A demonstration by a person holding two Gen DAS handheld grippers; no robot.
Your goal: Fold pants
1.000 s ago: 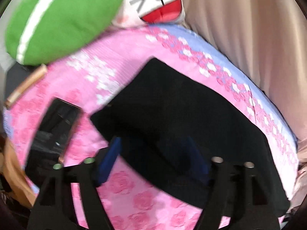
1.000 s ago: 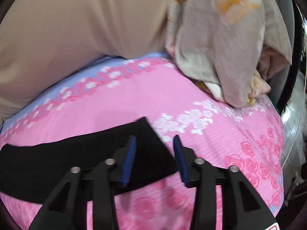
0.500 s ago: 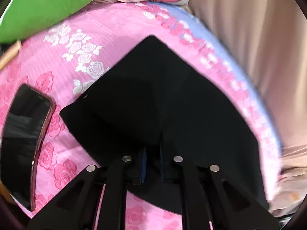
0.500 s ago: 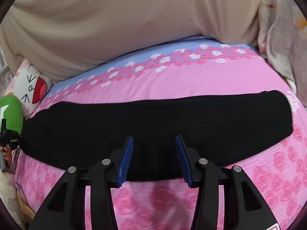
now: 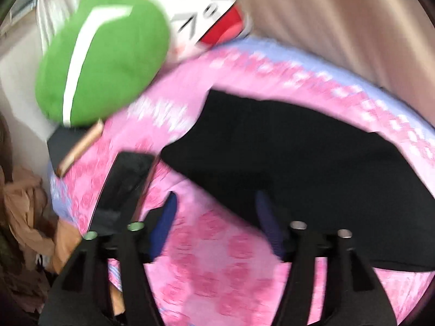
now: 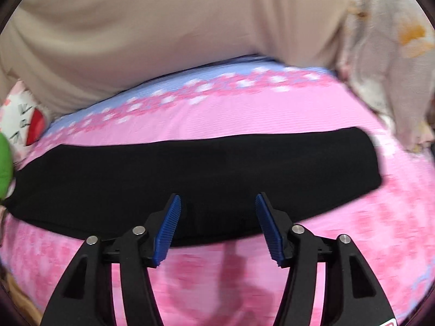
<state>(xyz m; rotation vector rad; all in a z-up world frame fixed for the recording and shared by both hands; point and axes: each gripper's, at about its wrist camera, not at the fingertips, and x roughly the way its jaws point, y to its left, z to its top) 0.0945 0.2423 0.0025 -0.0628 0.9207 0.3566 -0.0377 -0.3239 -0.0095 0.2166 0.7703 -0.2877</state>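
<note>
The left wrist view was blurred by motion. The black pants [image 6: 190,174] lay flat on the pink sheet [image 6: 244,111], just ahead of both tools. The left gripper [image 5: 217,217] and right gripper [image 6: 217,225] were opening, nothing clamped. No legible writing was found.

Both grippers [image 5: 217,217] [image 6: 217,222] opening, empty

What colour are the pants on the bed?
Plain black pants, lying flat on the pink flowery bedsheet. Clearest in the right wrist view.
</note>
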